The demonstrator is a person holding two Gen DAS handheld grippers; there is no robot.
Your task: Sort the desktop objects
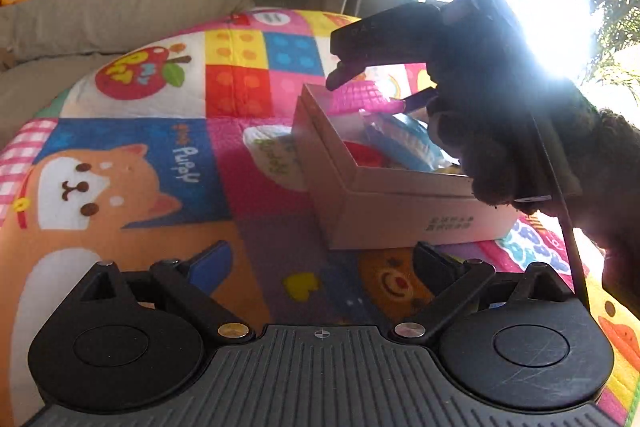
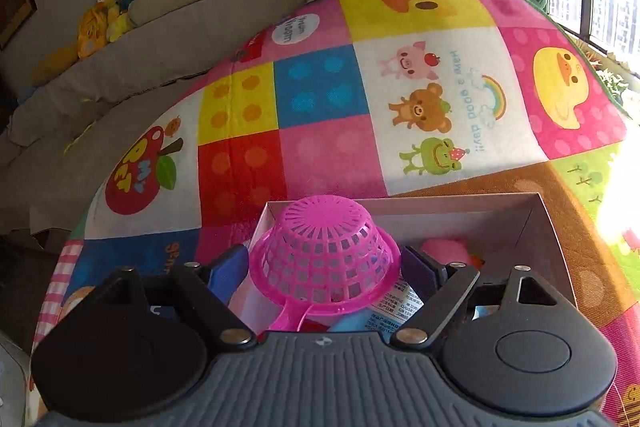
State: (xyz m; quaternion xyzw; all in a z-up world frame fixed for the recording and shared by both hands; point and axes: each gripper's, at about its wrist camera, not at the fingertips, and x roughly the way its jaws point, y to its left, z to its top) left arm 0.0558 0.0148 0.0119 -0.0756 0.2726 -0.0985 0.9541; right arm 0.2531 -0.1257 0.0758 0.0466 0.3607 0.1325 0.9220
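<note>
Left gripper [image 1: 322, 263] low over the patchwork mat [image 1: 132, 155]; jaws wide apart, nothing between the blue pads; the white box [image 1: 384, 219] sits just ahead of it on the mat.

Right gripper [image 2: 322, 269] over the near end of the box [image 2: 536, 223]; jaws spread to either side of a pink basket [image 2: 324, 251], which lies upside down on top of the box contents, handle toward the camera; whether the pads touch the basket rim cannot be told from the right wrist view, since the rim fills nearly the whole gap; in the left wrist view the basket [image 1: 360, 97] shows above the far box wall between the dark fingers of the right gripper [image 1: 380, 87], with strong backlight from the window hiding detail.

Box contents under the basket: a printed packet [image 2: 394, 309], a light blue item [image 1: 400, 141], something red [image 1: 364, 155], a pink item [image 2: 444, 249] deeper in; none identifiable further.

Background: a beige sofa [image 2: 168, 39] with soft toys [image 2: 116, 11] beyond the mat.
</note>
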